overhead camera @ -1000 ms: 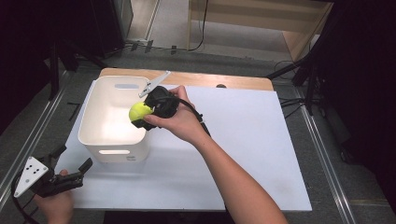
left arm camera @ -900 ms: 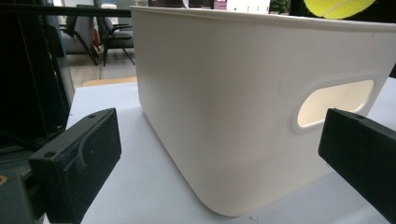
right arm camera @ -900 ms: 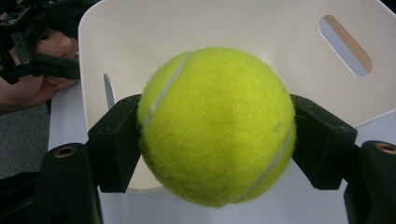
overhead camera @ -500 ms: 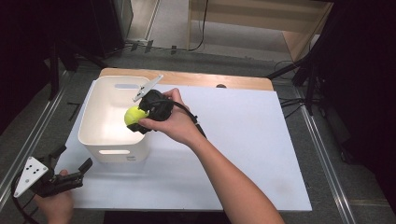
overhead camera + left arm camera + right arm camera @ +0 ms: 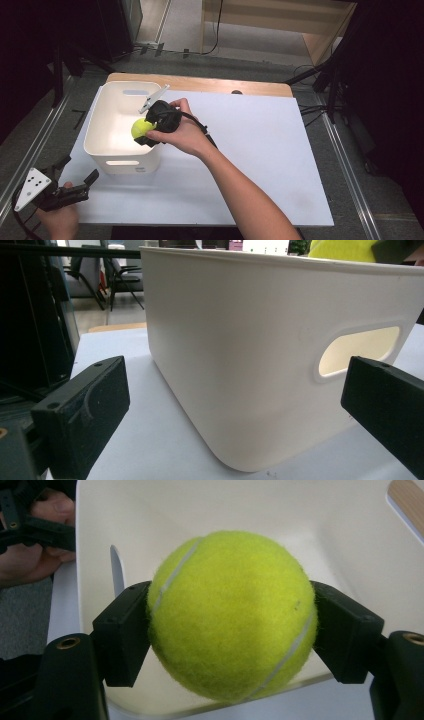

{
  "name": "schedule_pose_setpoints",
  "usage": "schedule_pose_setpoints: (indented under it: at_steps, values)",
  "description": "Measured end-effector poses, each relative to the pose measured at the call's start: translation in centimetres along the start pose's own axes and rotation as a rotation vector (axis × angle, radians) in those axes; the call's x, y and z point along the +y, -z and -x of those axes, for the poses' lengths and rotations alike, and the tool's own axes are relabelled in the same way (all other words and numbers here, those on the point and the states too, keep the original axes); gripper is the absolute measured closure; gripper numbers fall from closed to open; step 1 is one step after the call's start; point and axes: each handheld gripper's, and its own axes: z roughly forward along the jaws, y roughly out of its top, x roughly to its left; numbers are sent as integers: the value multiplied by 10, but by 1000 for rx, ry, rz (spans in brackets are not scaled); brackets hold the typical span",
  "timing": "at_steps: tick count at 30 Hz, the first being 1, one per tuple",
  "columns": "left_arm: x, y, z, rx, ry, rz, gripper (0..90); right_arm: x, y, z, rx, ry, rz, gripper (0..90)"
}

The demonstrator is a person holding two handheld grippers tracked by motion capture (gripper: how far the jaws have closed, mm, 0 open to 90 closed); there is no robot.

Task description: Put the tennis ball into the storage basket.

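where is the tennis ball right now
In the high view the ball sits left of centre, clamped in the right claw just above the white bin's inside, near its right wall.

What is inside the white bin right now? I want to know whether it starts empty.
The white bin shows bare floor inside. The tennis ball, clamped in the right gripper, hangs over its near-right corner and hides the floor beneath it.

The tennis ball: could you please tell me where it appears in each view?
High view: tennis ball left of centre, over the white bin.
Left gripper view: a yellow sliver at the top edge, above the bin's rim.
Right gripper view: centre, between the black jaws.
Shared landmark: the white bin.
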Motion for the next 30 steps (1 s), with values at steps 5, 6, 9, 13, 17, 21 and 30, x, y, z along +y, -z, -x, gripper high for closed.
schedule_pose_setpoints:
  at_steps: [5,6,9,13,17,21,30]
  values:
    - [0,0,0,0,-2,1,0,-2,-6,-2,1,-1,-14,226]
    - [0,0,0,0,-2,1,0,-2,-6,-2,3,9,-16,216]
    - [0,0,0,0,-2,-3,0,-3,-5,-2,4,11,-3,175]
    - [0,0,0,3,-1,-2,0,-3,0,-1,-10,4,13,122]
    - [0,0,0,2,-5,-7,0,-6,6,-3,-22,-5,31,54]
    - [0,0,0,2,-6,-7,0,-11,12,-4,-36,6,45,11]
    - [0,-1,0,2,-9,-5,0,-24,27,0,-58,-23,77,0]
